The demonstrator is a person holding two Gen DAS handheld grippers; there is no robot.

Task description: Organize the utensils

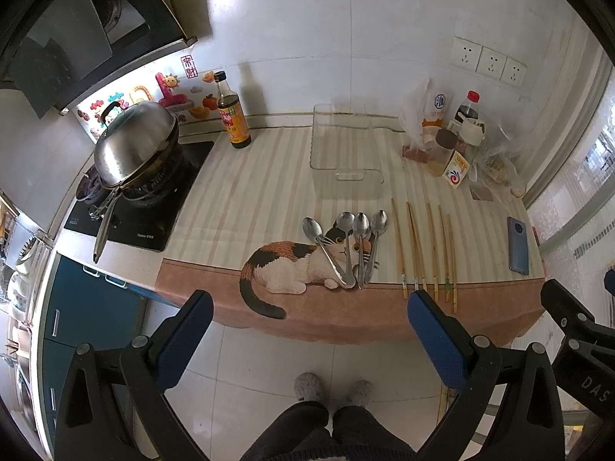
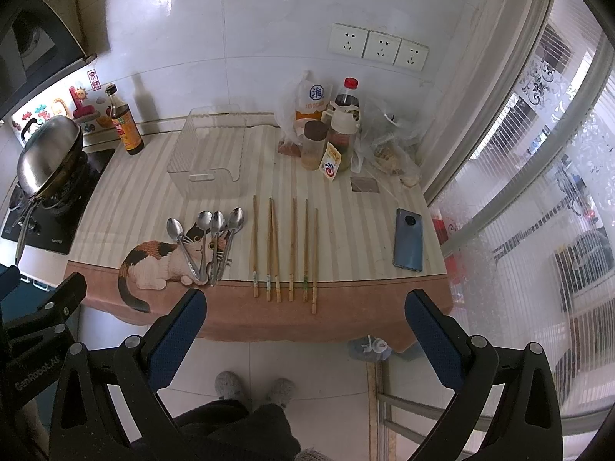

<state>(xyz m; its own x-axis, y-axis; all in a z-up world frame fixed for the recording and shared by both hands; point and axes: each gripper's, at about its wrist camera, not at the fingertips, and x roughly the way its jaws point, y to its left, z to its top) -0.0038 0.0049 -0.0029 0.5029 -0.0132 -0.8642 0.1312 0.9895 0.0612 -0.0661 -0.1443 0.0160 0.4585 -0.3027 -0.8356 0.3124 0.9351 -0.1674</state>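
We hold both tools, left tool (image 1: 309, 336) and right tool (image 2: 305, 330), spread empty; spoons (image 1: 348, 246) and chopsticks (image 1: 426, 249) lie before the bare clear bin (image 1: 346, 146).

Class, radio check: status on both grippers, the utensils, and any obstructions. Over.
Left gripper open, right gripper open, both short of the counter. Spoons and chopsticks untouched, clear bin empty behind. Nothing blocking.

Four spoons (image 1: 348, 247) beside six chopsticks (image 1: 426, 247), flat.
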